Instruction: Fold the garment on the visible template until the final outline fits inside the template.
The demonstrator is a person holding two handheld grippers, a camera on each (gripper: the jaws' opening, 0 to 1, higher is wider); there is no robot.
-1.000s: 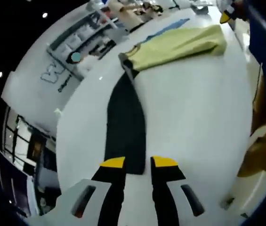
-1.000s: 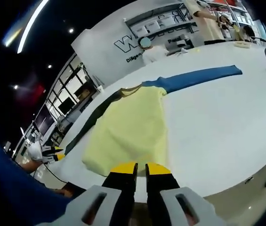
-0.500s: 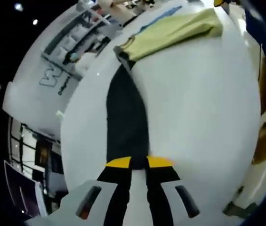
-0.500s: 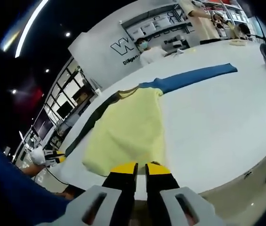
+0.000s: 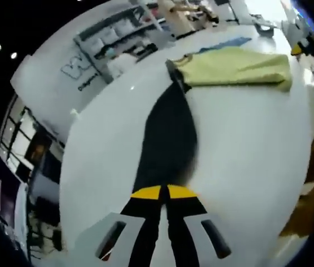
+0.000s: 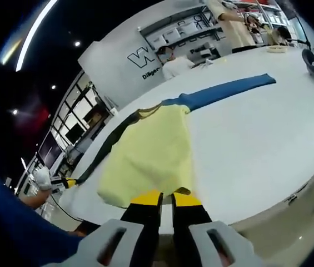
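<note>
The pale yellow long-sleeved garment [image 6: 151,156] lies flat on the white table [image 6: 257,144], its body spread wide, 1 black sleeve [image 5: 168,139] stretched out to one side and 1 blue sleeve [image 6: 223,92] to the other. In the left gripper view, the left gripper [image 5: 164,192] has its yellow-tipped jaws pinched together on the end of the black sleeve. In the right gripper view, the right gripper [image 6: 161,197] sits at the yellow hem, jaws nearly closed; whether they hold cloth, I cannot tell. Beyond the table stands a white wall with dark lettering [image 6: 140,58].
</note>
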